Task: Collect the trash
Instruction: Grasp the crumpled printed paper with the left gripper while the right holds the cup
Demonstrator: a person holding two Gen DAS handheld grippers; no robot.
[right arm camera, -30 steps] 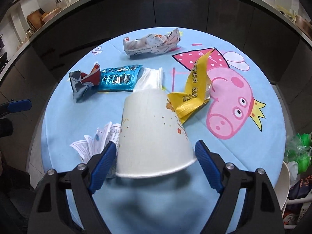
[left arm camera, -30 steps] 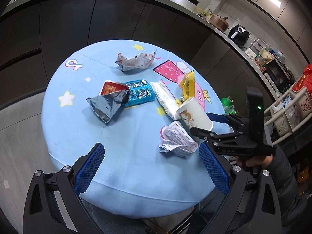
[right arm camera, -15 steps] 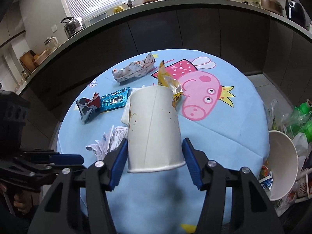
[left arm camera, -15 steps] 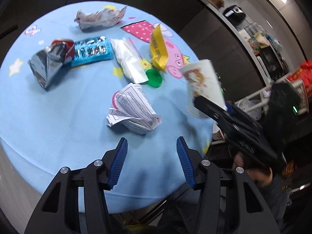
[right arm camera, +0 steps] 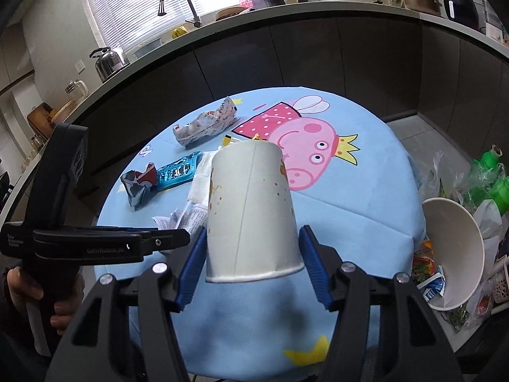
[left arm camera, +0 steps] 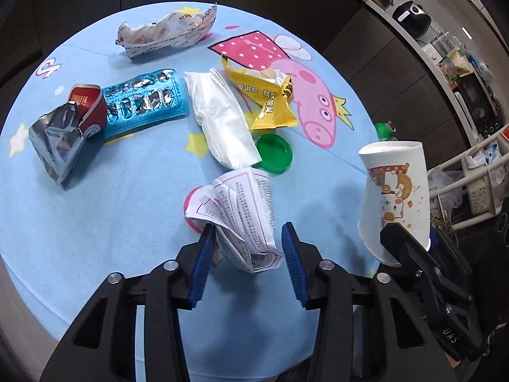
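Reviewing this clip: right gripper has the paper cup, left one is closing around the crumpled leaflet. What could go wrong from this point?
1. The left gripper straddles only the near end of the crumpled leaflet; the loose paper could slip out or unfold on lifting.
2. A pink lid lies partly under the leaflet and might get dragged.
3. The right gripper squeezes the upside-down paper cup near its rim; thin walls may buckle and drop before reaching the trash pile.

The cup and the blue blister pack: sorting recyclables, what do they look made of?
The cup, held by the right gripper, looks like matte white paperboard, with a side seam and rolled rim. The blue blister pack looks like shiny foil, probably over plastic: crinkled, reflective pockets.
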